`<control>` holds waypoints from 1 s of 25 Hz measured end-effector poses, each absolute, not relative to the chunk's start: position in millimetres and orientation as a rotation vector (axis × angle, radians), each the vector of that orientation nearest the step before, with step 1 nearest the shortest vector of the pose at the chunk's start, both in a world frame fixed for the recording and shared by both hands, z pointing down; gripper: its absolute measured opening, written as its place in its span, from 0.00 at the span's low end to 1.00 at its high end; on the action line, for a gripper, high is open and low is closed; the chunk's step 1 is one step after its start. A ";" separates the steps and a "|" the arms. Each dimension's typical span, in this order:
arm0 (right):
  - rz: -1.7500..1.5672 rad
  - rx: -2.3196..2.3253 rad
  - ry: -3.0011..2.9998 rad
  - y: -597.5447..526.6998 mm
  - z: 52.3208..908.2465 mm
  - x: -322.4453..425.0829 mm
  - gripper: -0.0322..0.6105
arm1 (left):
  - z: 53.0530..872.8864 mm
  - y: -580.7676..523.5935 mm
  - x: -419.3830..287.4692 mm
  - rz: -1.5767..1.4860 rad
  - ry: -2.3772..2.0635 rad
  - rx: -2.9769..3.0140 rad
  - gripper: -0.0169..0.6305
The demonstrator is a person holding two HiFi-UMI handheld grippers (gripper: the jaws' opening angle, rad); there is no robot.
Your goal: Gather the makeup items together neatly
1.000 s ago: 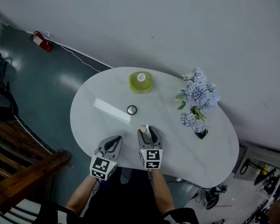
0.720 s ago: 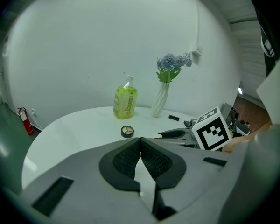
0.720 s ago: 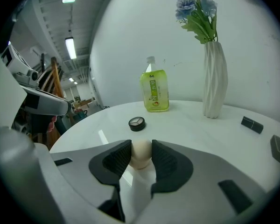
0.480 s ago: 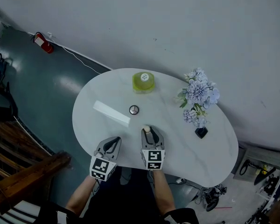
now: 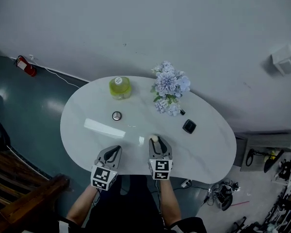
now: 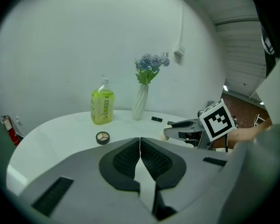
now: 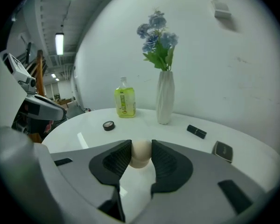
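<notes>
The beige makeup sponge (image 7: 140,157) sits low and centre in the right gripper view, squeezed between the pads of the right hand-held gripper (image 7: 141,146). Its jaws have just been closing and now stand partway in, clamped on the sponge's sides. In the head view that's lower middle, at the near edge of the white table (image 5: 208,144). So this looks like the carry step: sponge in the grip, no resting place chosen yet. The other makeup is scattered. The round eyeshadow compact (image 5: 117,115) lies left of centre and the black square compact (image 5: 189,126) right of centre. A lipstick (image 5: 183,112) lies just above that, beside the flower vase (image 5: 169,89), and a green bottle (image 5: 120,87) stands toward the top. The next move, I'd say, is to take the sponge over to one of those pieces and set it down close beside it without nudging it away. The left hand-held gripper (image 6: 140,141), lower left in the head view, has its jaws together with nothing between them.
</notes>
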State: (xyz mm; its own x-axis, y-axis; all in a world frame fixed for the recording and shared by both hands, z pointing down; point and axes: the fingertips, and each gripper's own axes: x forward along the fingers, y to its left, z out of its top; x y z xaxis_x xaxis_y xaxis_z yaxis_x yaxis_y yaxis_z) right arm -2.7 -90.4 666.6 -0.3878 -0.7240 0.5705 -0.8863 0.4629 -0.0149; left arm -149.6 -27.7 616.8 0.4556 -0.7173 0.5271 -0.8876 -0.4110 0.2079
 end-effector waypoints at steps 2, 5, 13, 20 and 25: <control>0.438 1.385 -2.187 -84.3 664.1 22.0 0.29 | 615.0 -29.6 -131.5 0.506 -1.300 2.288 0.06; 0.449 1.454 -2.127 -73.0 662.5 60.8 0.29 | 612.8 -31.4 -101.6 0.524 -1.231 2.345 0.06; 0.482 1.576 -1.984 -40.9 677.2 139.9 0.29 | 613.6 -30.1 -32.3 0.552 -1.084 2.439 0.06; 0.522 1.590 -1.957 -22.9 703.0 160.3 0.29 | 628.5 -19.6 -3.7 0.586 -1.026 2.452 0.06; 0.543 1.573 -1.966 -14.6 717.7 159.9 0.29 | 637.9 -8.4 4.4 0.608 -1.010 2.449 0.06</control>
